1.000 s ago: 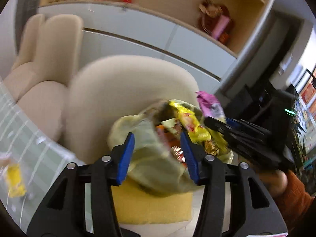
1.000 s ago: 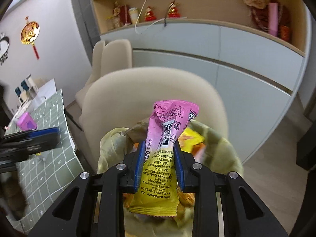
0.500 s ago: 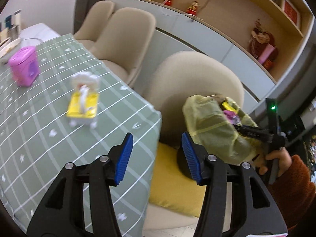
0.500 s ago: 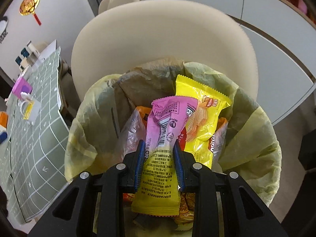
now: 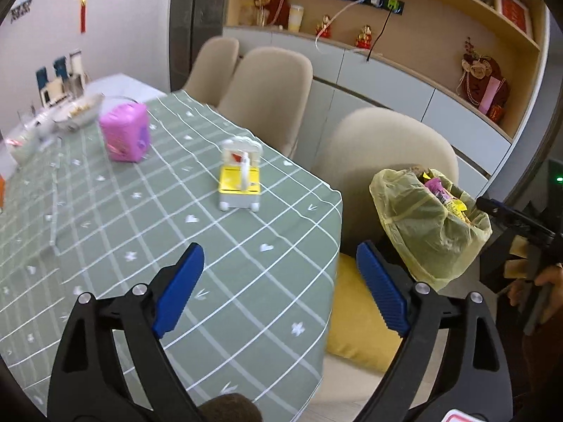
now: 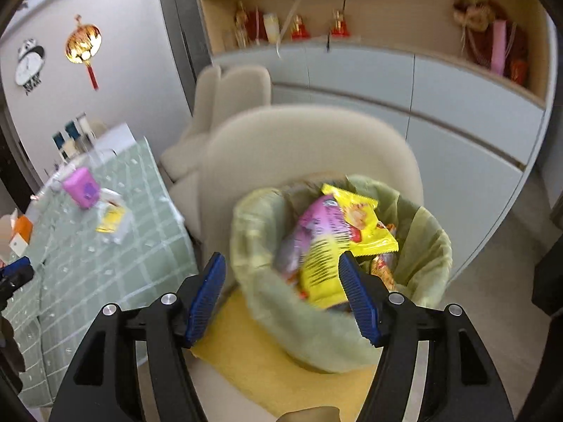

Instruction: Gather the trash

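A bin lined with a yellow-green bag [image 6: 415, 246] stands on a yellow cushion [image 6: 253, 351] on a beige chair; it also shows in the left wrist view [image 5: 422, 225]. A pink and yellow wrapper [image 6: 320, 242] lies inside on other wrappers, free of any grip. My right gripper [image 6: 281, 292] is open and empty just in front of the bin. My left gripper [image 5: 279, 286] is open and empty over the edge of the green checked table [image 5: 105, 253].
On the table stand a small yellow and white item [image 5: 241, 179], a pink box [image 5: 123, 135] and glass bowls [image 5: 81, 110] at the far end. Beige chairs [image 5: 271, 91] line the far side. Grey cabinets [image 6: 457, 105] and shelves stand behind.
My right gripper opened and let go of the pink and yellow wrapper, which dropped into the bin, then pulled back. My left gripper swung left, away from the bin toward the table, and opened wider.
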Tool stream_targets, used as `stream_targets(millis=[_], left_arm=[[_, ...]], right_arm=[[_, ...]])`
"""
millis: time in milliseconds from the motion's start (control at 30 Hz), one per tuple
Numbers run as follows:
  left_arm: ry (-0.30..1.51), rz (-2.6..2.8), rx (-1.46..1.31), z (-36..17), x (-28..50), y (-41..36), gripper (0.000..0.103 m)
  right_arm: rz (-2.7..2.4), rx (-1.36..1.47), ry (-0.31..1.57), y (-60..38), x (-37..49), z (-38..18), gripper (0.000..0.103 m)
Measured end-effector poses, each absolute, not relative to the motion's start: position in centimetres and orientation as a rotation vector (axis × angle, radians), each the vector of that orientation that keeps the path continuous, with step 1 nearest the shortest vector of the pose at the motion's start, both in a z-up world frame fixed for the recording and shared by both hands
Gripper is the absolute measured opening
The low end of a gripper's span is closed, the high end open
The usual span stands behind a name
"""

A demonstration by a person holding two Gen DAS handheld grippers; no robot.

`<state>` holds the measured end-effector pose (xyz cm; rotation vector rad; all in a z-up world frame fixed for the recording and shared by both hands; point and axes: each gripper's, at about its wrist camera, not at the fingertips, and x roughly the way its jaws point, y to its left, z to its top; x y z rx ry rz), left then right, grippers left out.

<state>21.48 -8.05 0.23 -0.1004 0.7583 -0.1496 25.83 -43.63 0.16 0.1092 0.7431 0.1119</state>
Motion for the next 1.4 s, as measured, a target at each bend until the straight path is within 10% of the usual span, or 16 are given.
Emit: stream_targets(millis=[667,1400], left_arm=[[0.541,-0.040,0.034,3.6,7.2,-4.3,0.085],[0.523,-0.022,0.008,4.7,5.0,-2.6,0.085]], right_arm=[[0.208,0.034,0.539,-26.8,5.3,3.4,0.063],[0.187,0.013,0.511,-24.3,3.7,4.3,0.063]])
